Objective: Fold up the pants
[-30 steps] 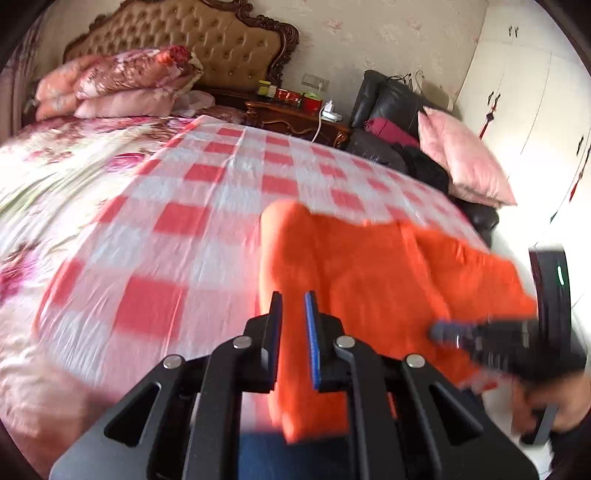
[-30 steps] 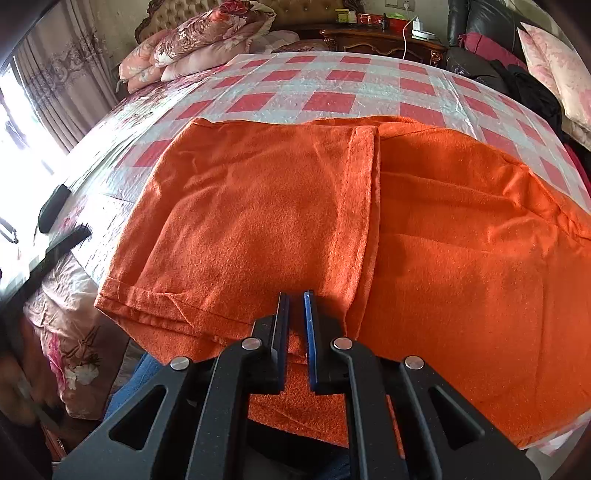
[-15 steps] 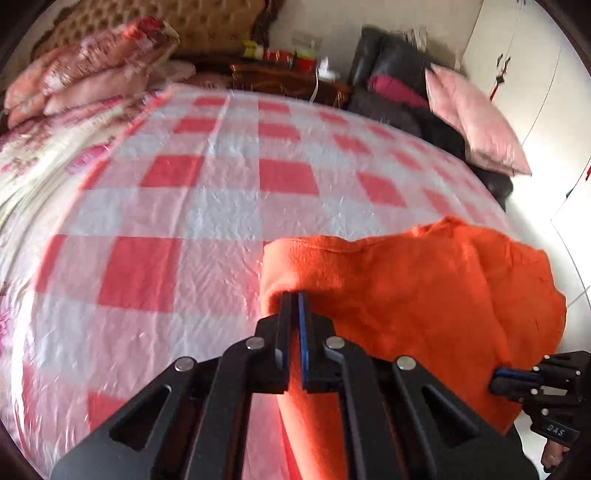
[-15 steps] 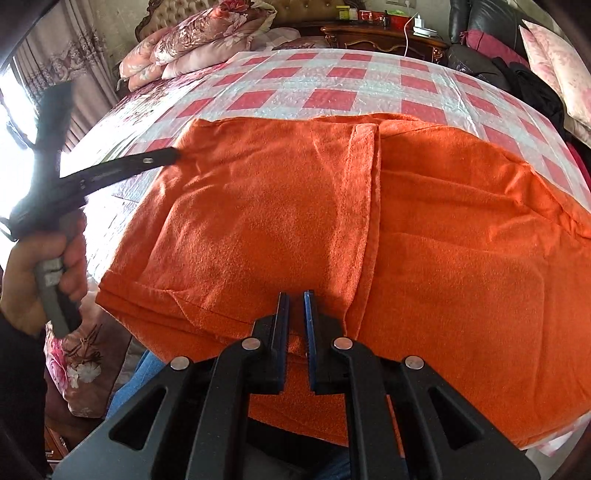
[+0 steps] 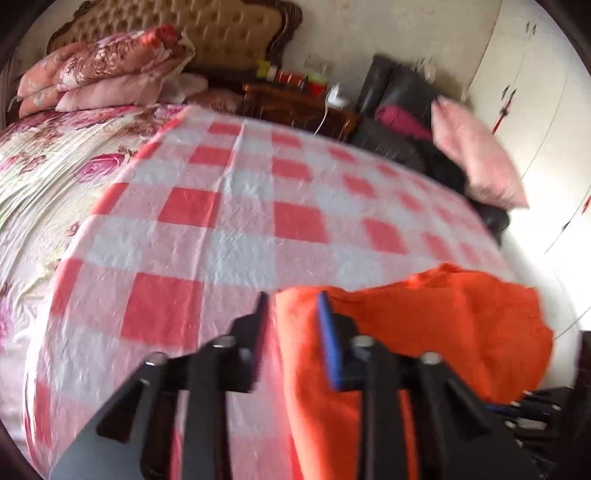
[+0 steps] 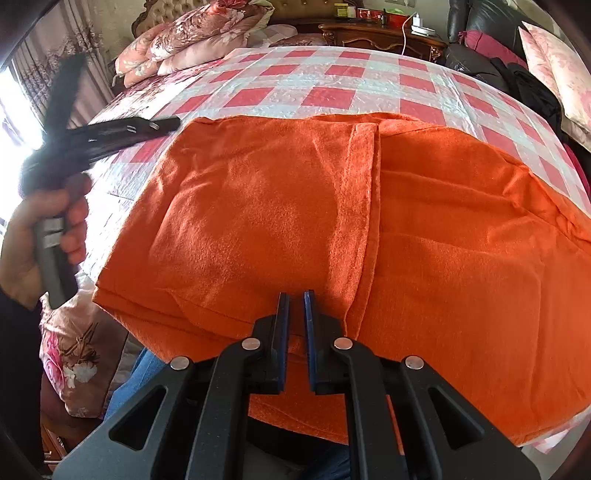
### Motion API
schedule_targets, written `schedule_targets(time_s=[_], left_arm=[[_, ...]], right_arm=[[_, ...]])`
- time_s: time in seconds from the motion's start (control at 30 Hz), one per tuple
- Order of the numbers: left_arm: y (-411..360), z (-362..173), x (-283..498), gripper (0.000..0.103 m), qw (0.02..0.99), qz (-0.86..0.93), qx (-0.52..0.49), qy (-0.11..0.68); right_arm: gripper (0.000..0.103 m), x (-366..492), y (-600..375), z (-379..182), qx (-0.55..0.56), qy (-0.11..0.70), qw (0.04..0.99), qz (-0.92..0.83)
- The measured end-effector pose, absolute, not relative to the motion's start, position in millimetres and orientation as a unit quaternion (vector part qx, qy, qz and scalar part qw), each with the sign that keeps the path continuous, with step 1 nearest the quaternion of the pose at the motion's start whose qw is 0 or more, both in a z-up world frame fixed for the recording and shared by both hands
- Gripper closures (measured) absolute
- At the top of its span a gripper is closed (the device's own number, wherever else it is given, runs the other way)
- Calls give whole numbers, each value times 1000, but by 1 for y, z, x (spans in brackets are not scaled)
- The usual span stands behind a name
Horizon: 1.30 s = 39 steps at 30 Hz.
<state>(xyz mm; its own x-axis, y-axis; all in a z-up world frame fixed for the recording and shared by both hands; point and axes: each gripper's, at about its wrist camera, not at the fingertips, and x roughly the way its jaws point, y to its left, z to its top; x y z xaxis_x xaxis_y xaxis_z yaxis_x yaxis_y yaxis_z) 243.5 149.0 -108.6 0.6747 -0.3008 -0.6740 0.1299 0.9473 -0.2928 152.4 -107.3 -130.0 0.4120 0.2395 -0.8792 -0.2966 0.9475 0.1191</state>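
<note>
1. Left wrist view, background: bedroom with a tufted headboard (image 5: pixel 229 33), stacked floral pillows (image 5: pixel 107 70), a wooden nightstand (image 5: pixel 299 107), a dark sofa (image 5: pixel 402 110) carrying a pink cushion (image 5: pixel 476 155), and white wardrobe doors (image 5: pixel 535 85). This view is motion-blurred.
2. Left wrist view, surface: a red-and-white checked cloth (image 5: pixel 229 229) covers the bed; a floral bedspread (image 5: pixel 40 173) lies to its left.
3. Left wrist view, task item: the orange pants (image 5: pixel 436 325) lie on the near right part of the checked cloth, with their left edge running back between my fingers.
4. Left wrist view, my left gripper (image 5: pixel 291 306): the jaws stand clearly parted. One finger is over the checked cloth, the other over the orange fabric. I cannot tell whether either pad touches the cloth.
5. Right wrist view, surface: the same checked cloth (image 6: pixel 332 85), with pillows (image 6: pixel 199 37) and nightstand (image 6: pixel 380 33) behind it.
6. Right wrist view, task item: the pants (image 6: pixel 461 240) spread across most of the near bed. A folded-over panel lies on the left half, its hemmed edge running front to back down the middle.
7. Right wrist view, my right gripper (image 6: pixel 295 297): the jaws show a narrow gap, at the near edge of the pants. I cannot tell whether fabric is pinched between them.
8. Right wrist view, my left hand (image 6: pixel 40 236) holds the left gripper (image 6: pixel 168 123), whose tip sits just beside the far left corner of the pants.
</note>
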Motion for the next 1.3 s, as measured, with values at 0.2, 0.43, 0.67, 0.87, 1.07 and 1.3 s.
schedule_targets(time_s=[0.2,0.43,0.67,0.87,1.07,1.3], left_arm=[[110,-118,164,69,918,-117,-40,377],[86,-139,127,63,916,-79,20,392],[94,-143,108,53,914,-54,2,403],[118,-130,91,53,914,-77,-88,389],[149,-140,90,56,877,-113,-226,409],[168,-159,90,60,814,-149,-373,420]], right_arm=[[95,148,-104,-130,-42,508,847,149],[94,144,-104,-131,-44,497,855,145],[94,141,-105,-132,-39,484,863,141],[52,125,-110,-114,-32,435,892,122],[48,122,-101,-107,-75,402,906,113],[49,123,-100,-135,-87,438,889,104]])
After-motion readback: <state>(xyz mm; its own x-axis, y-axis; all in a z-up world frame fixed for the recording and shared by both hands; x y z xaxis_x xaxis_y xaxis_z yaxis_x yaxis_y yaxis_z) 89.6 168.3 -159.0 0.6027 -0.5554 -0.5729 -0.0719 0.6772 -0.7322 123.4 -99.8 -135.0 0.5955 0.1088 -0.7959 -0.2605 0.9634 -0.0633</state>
